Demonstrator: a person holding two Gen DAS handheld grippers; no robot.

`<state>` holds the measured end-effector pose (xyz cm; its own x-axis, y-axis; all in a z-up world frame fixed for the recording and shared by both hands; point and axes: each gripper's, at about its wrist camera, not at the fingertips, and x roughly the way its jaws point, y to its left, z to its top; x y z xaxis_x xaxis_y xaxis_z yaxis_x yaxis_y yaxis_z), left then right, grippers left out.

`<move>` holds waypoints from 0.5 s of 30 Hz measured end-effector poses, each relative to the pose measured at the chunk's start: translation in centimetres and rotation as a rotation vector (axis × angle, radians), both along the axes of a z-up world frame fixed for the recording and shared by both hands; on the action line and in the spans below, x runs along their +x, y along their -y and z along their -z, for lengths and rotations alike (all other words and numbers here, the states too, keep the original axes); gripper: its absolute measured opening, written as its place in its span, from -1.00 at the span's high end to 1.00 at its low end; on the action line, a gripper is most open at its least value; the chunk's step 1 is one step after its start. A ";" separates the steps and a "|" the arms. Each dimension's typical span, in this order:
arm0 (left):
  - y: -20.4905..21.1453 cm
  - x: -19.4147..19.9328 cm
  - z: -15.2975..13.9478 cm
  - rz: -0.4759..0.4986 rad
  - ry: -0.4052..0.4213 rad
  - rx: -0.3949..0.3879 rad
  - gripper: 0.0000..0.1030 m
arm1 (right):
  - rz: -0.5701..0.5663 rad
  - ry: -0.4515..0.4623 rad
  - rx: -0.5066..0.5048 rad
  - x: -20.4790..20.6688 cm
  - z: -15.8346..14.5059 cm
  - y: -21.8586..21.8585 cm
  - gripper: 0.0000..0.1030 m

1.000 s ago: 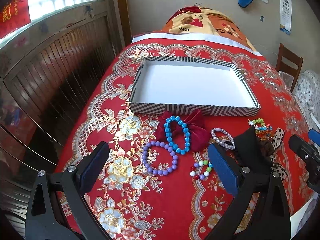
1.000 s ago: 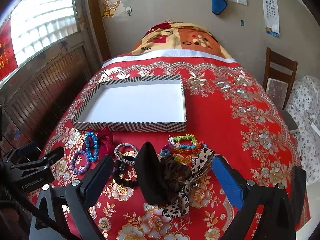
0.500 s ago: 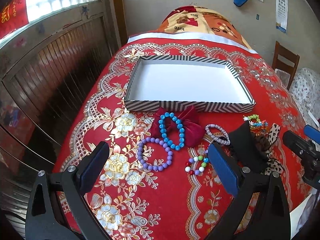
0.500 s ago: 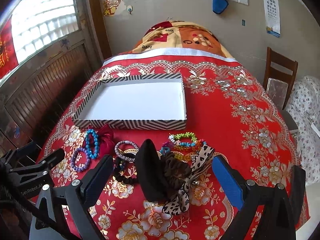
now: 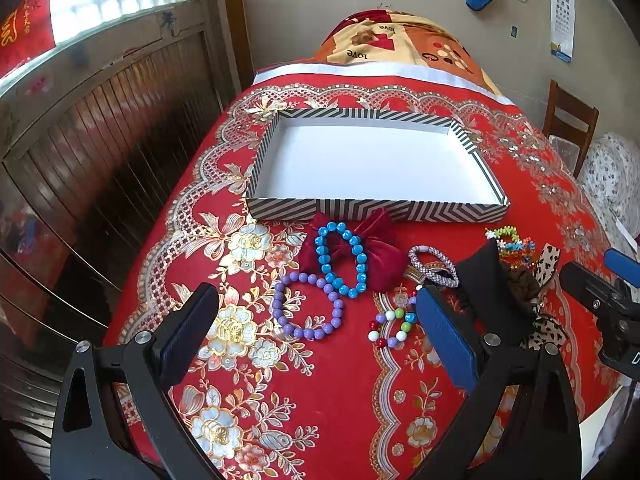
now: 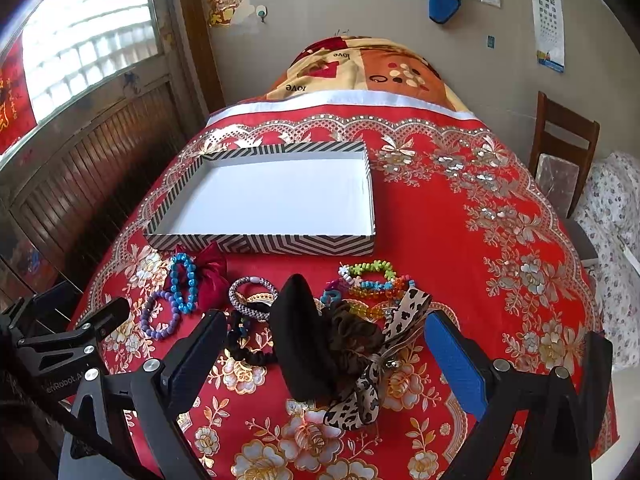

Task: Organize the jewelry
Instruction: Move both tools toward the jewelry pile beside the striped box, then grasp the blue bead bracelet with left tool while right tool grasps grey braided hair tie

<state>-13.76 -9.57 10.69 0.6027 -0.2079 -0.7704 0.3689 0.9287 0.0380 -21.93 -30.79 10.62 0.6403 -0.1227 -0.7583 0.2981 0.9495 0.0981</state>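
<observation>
Jewelry lies loose on the red tablecloth point(image 5: 340, 400), nothing boxed yet. Nearest, the left gripper point(image 5: 316, 320) hovers with jaws spread wide and empty over the purple bead bracelet point(image 5: 306, 306); the right gripper point(image 6: 326, 344), equally wide and empty, frames the black hair bow point(image 6: 298, 332). Beyond sits the striped box point(image 5: 420, 210), bare inside. Next: lower, pinch one piece, carry it forward.

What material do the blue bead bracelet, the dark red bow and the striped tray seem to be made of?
Blue bead bracelet: round glossy beads with light spots, likely plastic or glass. Dark red bow: soft matte fabric with a deep sheen in its folds, probably velvet. Striped tray: thin straight walls, printed stripes, flat white inside, apparently cardboard.
</observation>
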 end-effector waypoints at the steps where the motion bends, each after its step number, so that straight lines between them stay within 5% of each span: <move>1: 0.0 0.0 0.0 -0.003 -0.001 -0.001 -0.93 | -0.001 -0.001 0.000 0.0 0.0 0.0 -0.91; 15: 0.3 -0.2 0.2 0.028 -0.017 -0.005 -0.77 | 0.003 -0.012 0.013 0.2 0.4 0.5 -0.91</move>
